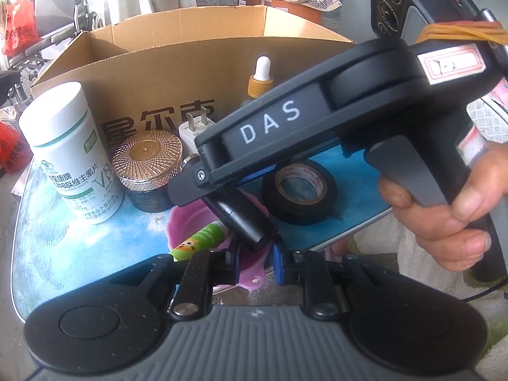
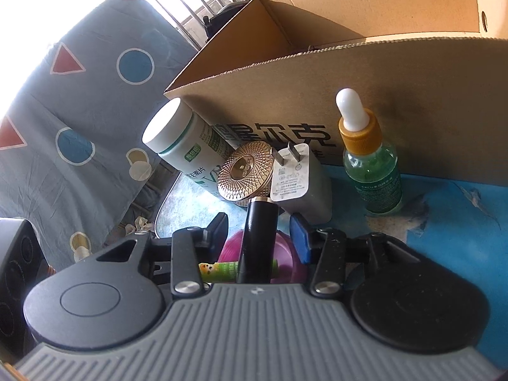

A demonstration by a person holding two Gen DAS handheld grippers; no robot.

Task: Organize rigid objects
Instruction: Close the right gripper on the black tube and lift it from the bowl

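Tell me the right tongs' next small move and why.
Probably draw the right tongs straight back off the black tube: their pads stand clear of it on both sides, and it already leans in the pink bowl that the left tongs hold.

Black right gripper [image 1: 203,187] body lettered "DAS", grey ribbed housing, silver screws, blue pads [image 2: 300,241], handwritten label

Two bottles [image 2: 371,171], one box [image 2: 397,73]
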